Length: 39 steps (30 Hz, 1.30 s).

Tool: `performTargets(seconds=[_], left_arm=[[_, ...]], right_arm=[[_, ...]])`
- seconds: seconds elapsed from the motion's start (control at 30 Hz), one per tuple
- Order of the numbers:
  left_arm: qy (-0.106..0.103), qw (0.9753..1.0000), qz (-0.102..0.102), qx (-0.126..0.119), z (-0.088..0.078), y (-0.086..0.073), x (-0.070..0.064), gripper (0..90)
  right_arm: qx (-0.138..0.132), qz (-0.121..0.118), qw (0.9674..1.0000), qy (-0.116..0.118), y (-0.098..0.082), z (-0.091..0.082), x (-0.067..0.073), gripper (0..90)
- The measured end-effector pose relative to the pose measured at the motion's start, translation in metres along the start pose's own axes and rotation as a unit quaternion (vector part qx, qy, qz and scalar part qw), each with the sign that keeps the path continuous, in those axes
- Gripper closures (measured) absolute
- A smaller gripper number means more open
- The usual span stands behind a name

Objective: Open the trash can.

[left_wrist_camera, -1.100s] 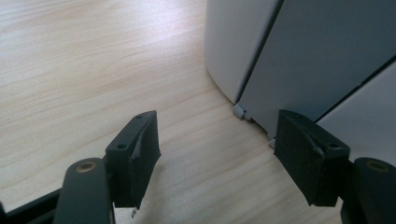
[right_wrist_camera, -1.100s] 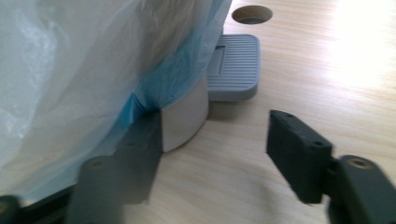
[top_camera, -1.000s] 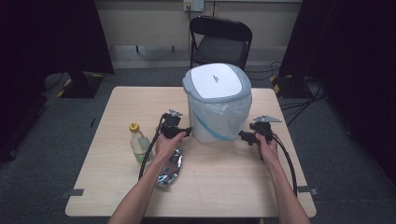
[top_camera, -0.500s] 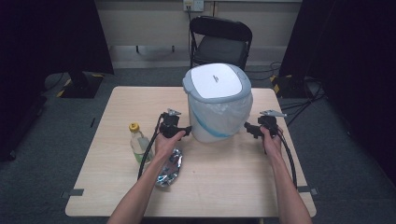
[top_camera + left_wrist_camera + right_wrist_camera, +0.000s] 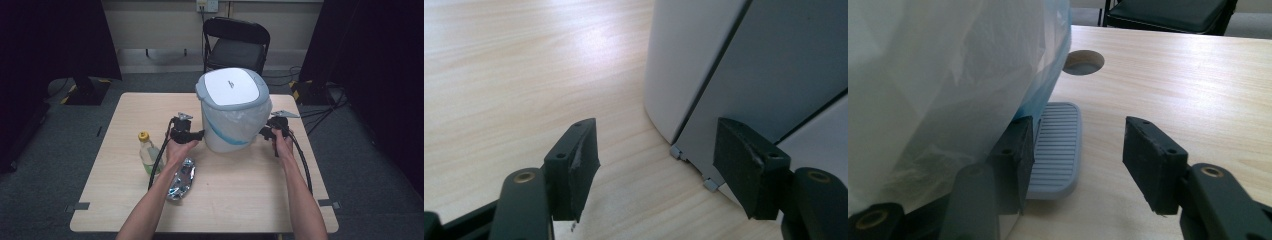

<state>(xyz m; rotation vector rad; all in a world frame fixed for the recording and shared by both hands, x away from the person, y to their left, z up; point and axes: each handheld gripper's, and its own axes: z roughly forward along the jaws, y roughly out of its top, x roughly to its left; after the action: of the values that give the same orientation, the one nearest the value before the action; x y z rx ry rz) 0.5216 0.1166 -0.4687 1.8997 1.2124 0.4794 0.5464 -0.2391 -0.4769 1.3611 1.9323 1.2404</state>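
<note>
A white and grey pedal bin (image 5: 232, 110) with a shut lid and a white liner bag stands mid-table. My left gripper (image 5: 200, 134) is at the bin's left side, low down. Its jaws stand open (image 5: 656, 165), one in front of the bin's wall (image 5: 704, 60), with nothing pinched. My right gripper (image 5: 264, 132) is at the bin's right side. Its jaws (image 5: 1078, 145) have just been closing and are still apart. The left one sits against the bag (image 5: 938, 75). The grey ribbed pedal (image 5: 1055, 147) lies partly between them, unpinched.
A clear bottle with a yellow cap (image 5: 147, 152) and a crumpled foil packet (image 5: 181, 179) lie left of my left forearm. A round cable hole (image 5: 1083, 62) is in the tabletop past the pedal. A black folding chair (image 5: 235, 45) stands behind the table.
My right hand has moved away from the person and in toward the bin's base. The left hand, the bin, the bottle and the packet have stayed put.
</note>
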Motion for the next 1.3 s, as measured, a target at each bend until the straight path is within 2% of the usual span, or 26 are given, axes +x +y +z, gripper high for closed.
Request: performTargets(seconds=[0.07,0.13,0.17,0.2,0.23,0.33,0.4,0.47,0.57,0.63,0.73,0.8,0.9,0.93,1.0,1.1,1.17,1.2,1.27,1.3], left_arm=[[0.000,1.0000,0.006,-0.002,-0.001,0.000,-0.002,37.9],[-0.001,1.0000,0.002,-0.002,-0.003,0.000,-0.006,49.1],[0.002,0.9999,0.009,-0.004,-0.003,0.000,-0.008,55.3],[0.002,0.9997,0.023,-0.006,-0.005,-0.001,-0.008,56.3],[-0.004,0.9999,0.013,-0.008,-0.006,-0.001,-0.007,56.3],[-0.023,0.9996,0.012,-0.011,-0.007,-0.003,-0.003,57.4],[-0.028,0.9993,0.021,-0.011,-0.009,-0.004,-0.003,58.9],[-0.036,0.9990,0.022,-0.010,-0.011,-0.004,-0.004,61.0],[-0.037,0.9989,0.028,-0.009,-0.013,-0.006,-0.006,61.2],[-0.051,0.9983,0.028,-0.008,-0.017,-0.010,-0.007,61.2],[-0.057,0.9979,0.028,-0.012,-0.019,-0.013,-0.008,61.1],[-0.065,0.9974,0.030,-0.009,-0.021,-0.014,-0.010,61.2],[-0.065,0.9971,0.040,-0.003,-0.024,-0.014,-0.012,61.2],[-0.067,0.9967,0.046,-0.003,-0.026,-0.014,-0.014,61.2],[-0.068,0.9966,0.046,-0.001,-0.027,-0.015,-0.015,61.1],[-0.083,0.9960,0.033,-0.010,-0.030,-0.020,-0.017,61.1],[-0.082,0.9961,0.031,-0.010,-0.031,-0.021,-0.017,60.9],[-0.084,0.9958,0.034,-0.012,-0.032,-0.022,-0.019,60.9],[-0.085,0.9957,0.036,-0.010,-0.033,-0.022,-0.019,60.9],[-0.081,0.9956,0.046,0.001,-0.032,-0.018,-0.020,60.0]], right_arm=[[-0.001,0.008,0.9996,0.026,-0.001,0.000,-0.002,54.9],[-0.001,0.008,0.9991,0.041,-0.004,-0.001,-0.001,61.0],[0.006,0.005,0.9982,0.060,-0.005,-0.002,0.000,63.7],[0.010,-0.002,0.9978,0.065,-0.005,-0.002,0.001,62.6],[0.015,-0.005,0.9973,0.072,-0.007,-0.003,0.004,62.9],[0.023,-0.022,0.9962,0.081,-0.011,-0.004,0.009,63.4],[0.012,-0.023,0.9964,0.080,-0.017,-0.011,0.013,66.4],[0.014,-0.027,0.9962,0.081,-0.020,-0.016,0.015,66.6],[0.012,-0.033,0.9963,0.079,-0.023,-0.022,0.018,67.2],[0.013,-0.044,0.9963,0.073,-0.028,-0.032,0.023,67.2],[0.014,-0.049,0.9961,0.072,-0.032,-0.039,0.025,67.2],[0.015,-0.057,0.9960,0.067,-0.037,-0.050,0.031,67.1],[0.020,-0.058,0.9963,0.060,-0.040,-0.057,0.035,67.2],[0.023,-0.054,0.9966,0.058,-0.044,-0.065,0.039,67.2],[0.025,-0.056,0.9964,0.058,-0.045,-0.068,0.039,67.2],[0.026,-0.056,0.9962,0.061,-0.054,-0.083,0.046,67.0],[0.025,-0.057,0.9962,0.061,-0.056,-0.085,0.047,66.6],[0.022,-0.061,0.9961,0.060,-0.061,-0.095,0.052,63.1],[0.021,-0.066,0.9959,0.058,-0.063,-0.097,0.053,63.3],[0.020,-0.071,0.9960,0.050,-0.067,-0.104,0.058,63.9]])
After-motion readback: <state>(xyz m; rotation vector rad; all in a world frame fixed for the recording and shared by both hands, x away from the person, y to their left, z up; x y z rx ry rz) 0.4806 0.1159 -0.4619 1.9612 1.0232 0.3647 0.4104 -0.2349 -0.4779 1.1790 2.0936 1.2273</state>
